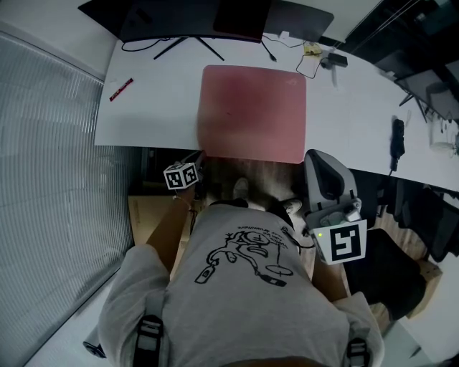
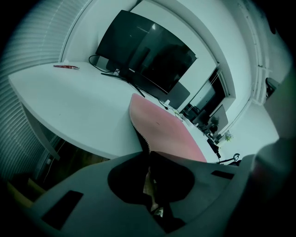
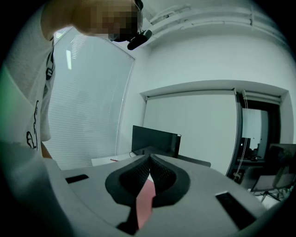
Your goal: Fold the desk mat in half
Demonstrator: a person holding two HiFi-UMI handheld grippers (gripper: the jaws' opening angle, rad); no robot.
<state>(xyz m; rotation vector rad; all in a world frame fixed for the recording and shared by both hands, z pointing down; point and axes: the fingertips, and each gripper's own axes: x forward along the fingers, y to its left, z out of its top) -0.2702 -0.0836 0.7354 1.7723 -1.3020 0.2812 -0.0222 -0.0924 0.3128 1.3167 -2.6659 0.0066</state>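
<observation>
The pink desk mat (image 1: 254,111) lies flat on the white desk (image 1: 150,115), and its near edge hangs over the desk's front. My left gripper (image 1: 200,158) is at the mat's near left corner. In the left gripper view the mat (image 2: 166,132) runs edge-on, dark underside showing, into the left gripper (image 2: 148,155), which is shut on it. My right gripper (image 1: 313,155) is by the near right corner. Its tips (image 3: 149,162) meet with nothing between them, and pink mat (image 3: 144,201) shows through the gap behind them.
A dark monitor (image 1: 215,18) on a splayed stand sits at the desk's back edge, with cables (image 1: 312,61) to its right. A red pen (image 1: 120,89) lies at the far left. A black object (image 1: 396,140) rests on the right. Blinds fill the left side.
</observation>
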